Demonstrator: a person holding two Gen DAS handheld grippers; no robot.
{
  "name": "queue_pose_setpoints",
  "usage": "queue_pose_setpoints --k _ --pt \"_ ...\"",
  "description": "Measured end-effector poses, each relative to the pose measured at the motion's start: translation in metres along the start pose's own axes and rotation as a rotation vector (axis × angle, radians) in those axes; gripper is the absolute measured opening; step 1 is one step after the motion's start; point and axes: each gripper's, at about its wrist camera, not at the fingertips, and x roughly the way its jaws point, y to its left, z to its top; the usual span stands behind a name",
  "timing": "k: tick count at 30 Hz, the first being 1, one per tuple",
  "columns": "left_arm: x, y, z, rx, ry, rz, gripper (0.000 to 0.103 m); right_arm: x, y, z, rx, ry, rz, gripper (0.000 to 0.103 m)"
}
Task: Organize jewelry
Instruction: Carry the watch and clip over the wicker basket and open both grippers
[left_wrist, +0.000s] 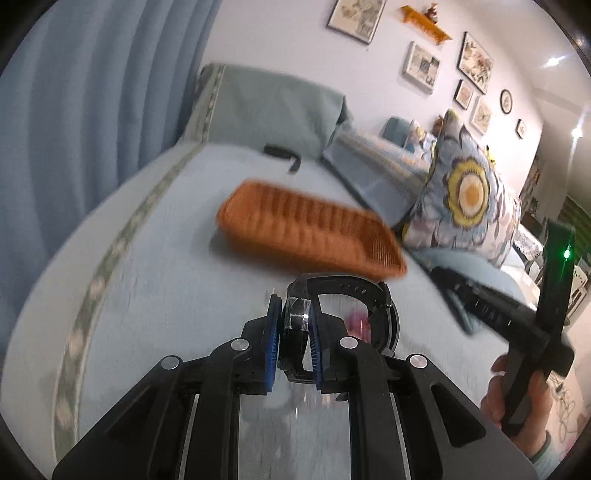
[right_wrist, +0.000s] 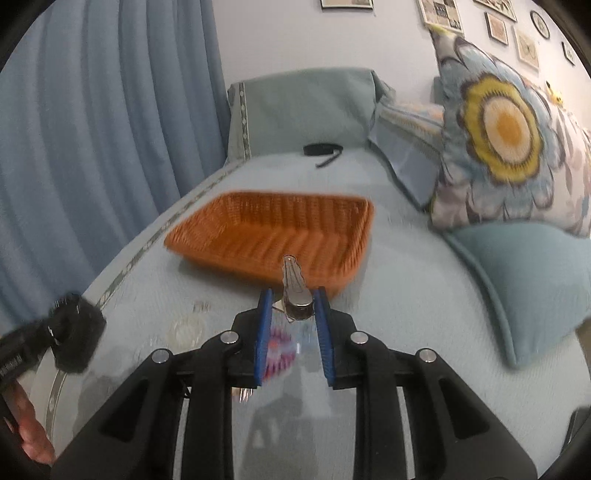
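My left gripper (left_wrist: 293, 306) is shut on a black wristwatch (left_wrist: 343, 295), its case pinched between the blue pads and its strap looping to the right. It hovers just short of the orange woven basket (left_wrist: 310, 225). My right gripper (right_wrist: 291, 299) is shut on a silver hair clip (right_wrist: 293, 286) that points toward the basket (right_wrist: 273, 236). A pink beaded item (right_wrist: 279, 349) lies blurred on the bed below the right gripper. The right gripper shows at the right of the left wrist view (left_wrist: 458, 317). The left gripper's tip with the watch shows at the left of the right wrist view (right_wrist: 74, 332).
The basket sits on a light blue bedspread (left_wrist: 147, 280). A black strap item (right_wrist: 323, 150) lies behind it near a teal pillow (right_wrist: 306, 110). A flowered cushion (right_wrist: 509, 140) and a blue cushion (right_wrist: 535, 280) lie to the right. Blue curtains (right_wrist: 92, 129) hang at the left.
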Motion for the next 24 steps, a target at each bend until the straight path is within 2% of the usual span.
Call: queue_pose_setpoints --k 4,6,11,14,18,24 --pt "0.044 -0.007 0.045 0.028 -0.020 -0.008 0.013 0.042 -0.005 0.023 0.010 0.019 0.015 0.020" --pt "0.066 -0.008 0.057 0.038 -0.018 -0.009 0.013 0.065 -0.006 0.032 0.007 0.035 0.001 0.020" --pt "0.140 -0.009 0.080 0.046 0.069 0.016 0.013 0.115 -0.010 0.045 0.034 0.112 0.002 0.021" --pt "0.172 -0.006 0.082 0.051 0.124 0.068 0.013 0.128 -0.013 0.043 0.041 0.152 -0.010 0.021" --pt "0.196 -0.002 0.079 0.058 0.178 0.090 0.013 0.143 -0.017 0.036 0.033 0.199 -0.034 0.021" --pt "0.201 0.000 0.076 0.042 0.196 0.077 0.015 0.148 -0.016 0.034 0.026 0.226 -0.035 0.021"
